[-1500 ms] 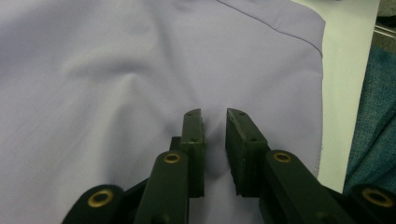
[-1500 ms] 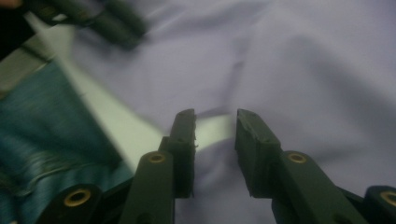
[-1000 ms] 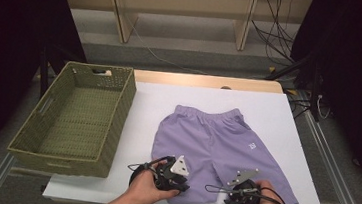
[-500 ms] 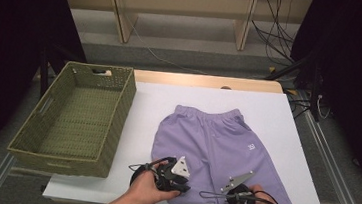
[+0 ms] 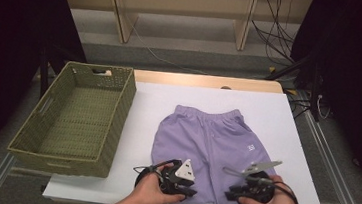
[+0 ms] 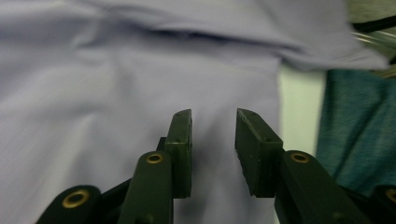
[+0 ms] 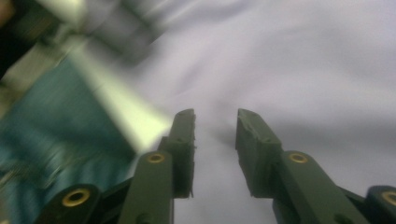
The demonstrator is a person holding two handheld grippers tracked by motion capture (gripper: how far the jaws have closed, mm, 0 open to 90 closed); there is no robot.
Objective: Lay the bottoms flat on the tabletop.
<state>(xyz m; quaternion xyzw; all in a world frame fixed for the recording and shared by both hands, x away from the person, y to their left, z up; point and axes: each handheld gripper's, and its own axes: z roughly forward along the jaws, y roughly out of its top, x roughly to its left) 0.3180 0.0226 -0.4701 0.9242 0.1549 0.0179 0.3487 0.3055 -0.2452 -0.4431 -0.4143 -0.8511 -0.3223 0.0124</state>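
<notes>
Meanwhile the right tongs (image 5: 233, 193), agape like the left tongs (image 5: 191, 191), have tilted over the shorts (image 5: 210, 140).

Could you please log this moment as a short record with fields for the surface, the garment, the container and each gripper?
surface: white table
garment: purple shorts laid flat, waistband at the far side, leg hems toward the person
container: green woven basket on the table's left part, nothing seen inside
left gripper: jaws apart, over the shorts' near left leg
right gripper: jaws apart, over the near right leg; view blurred
contact with fabric: cannot tell
</notes>
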